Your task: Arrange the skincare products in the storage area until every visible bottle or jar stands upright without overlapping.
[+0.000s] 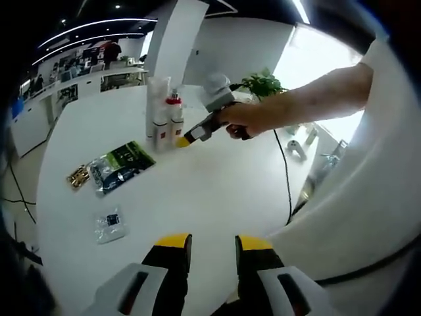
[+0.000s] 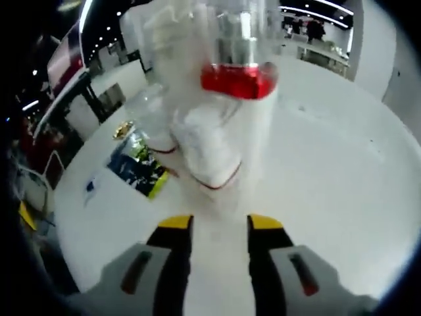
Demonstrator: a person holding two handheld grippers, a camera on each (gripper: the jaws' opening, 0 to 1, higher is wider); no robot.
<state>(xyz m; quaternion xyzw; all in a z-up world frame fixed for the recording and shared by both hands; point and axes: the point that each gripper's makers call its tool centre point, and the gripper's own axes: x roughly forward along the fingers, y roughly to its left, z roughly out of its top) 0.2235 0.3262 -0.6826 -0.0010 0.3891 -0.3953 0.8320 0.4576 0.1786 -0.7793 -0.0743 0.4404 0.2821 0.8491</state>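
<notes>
A few white skincare bottles [image 1: 160, 112] stand upright in a tight group at the far side of the white table [image 1: 210, 191]. One has a red collar under a clear cap [image 1: 173, 100]. In the left gripper view, a hand holds my right gripper [image 1: 183, 140] low beside that group, its yellow tips at the bottles' base. In the right gripper view the red-collared bottle [image 2: 233, 125] looms blurred just ahead of my right gripper [image 2: 220, 227], whose jaws stand apart with nothing held. Other blurred bottles [image 2: 158, 118] stand behind it. My left gripper [image 1: 214, 245] hovers open over the near table.
Flat packets lie left of the bottles: a green and black one [image 1: 125, 163], a small gold one [image 1: 77, 176] and a clear sachet [image 1: 108, 225]. A black cable [image 1: 284, 164] runs along the table's right edge. A potted plant [image 1: 263, 82] stands behind.
</notes>
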